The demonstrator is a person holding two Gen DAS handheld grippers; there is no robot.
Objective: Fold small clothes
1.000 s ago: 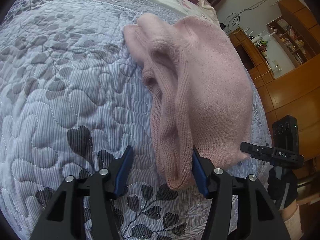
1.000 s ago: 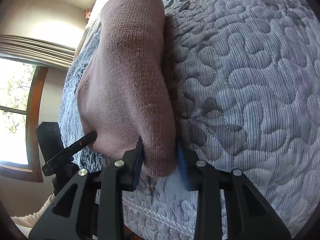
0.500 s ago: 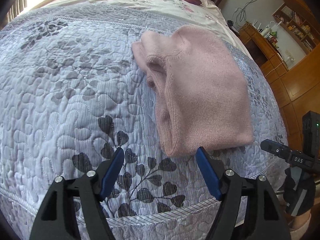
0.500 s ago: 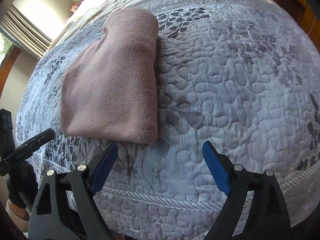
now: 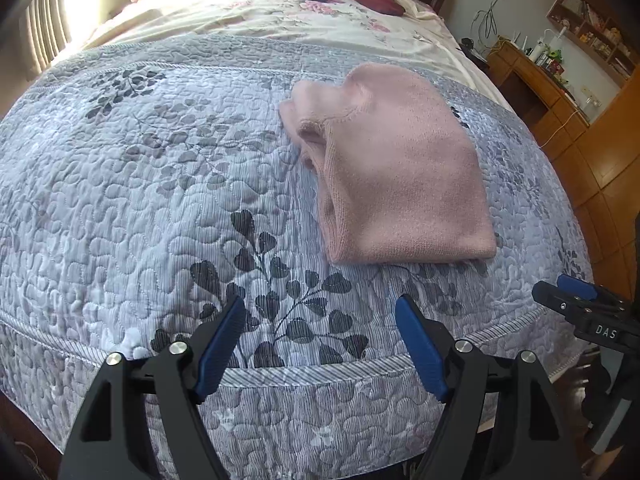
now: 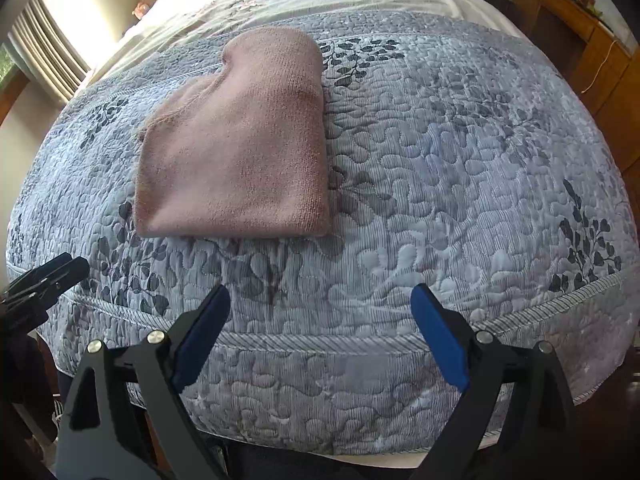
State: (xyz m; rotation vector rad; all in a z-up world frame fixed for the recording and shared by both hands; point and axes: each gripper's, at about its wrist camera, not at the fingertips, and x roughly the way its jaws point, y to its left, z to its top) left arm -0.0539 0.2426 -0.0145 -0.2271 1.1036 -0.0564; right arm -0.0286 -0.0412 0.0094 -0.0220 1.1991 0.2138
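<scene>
The pink knit garment (image 5: 400, 172) lies folded flat on the gray quilt (image 5: 140, 200). It sits ahead of the left claw (image 5: 320, 344), slightly to its right, and ahead and left of the right claw (image 6: 320, 332). Both claws hang released, fingers spread wide, holding nothing, above the quilt's near edge.

Pink sweater (image 5: 400, 176), grey leaf-patterned quilt (image 5: 140, 200)
</scene>
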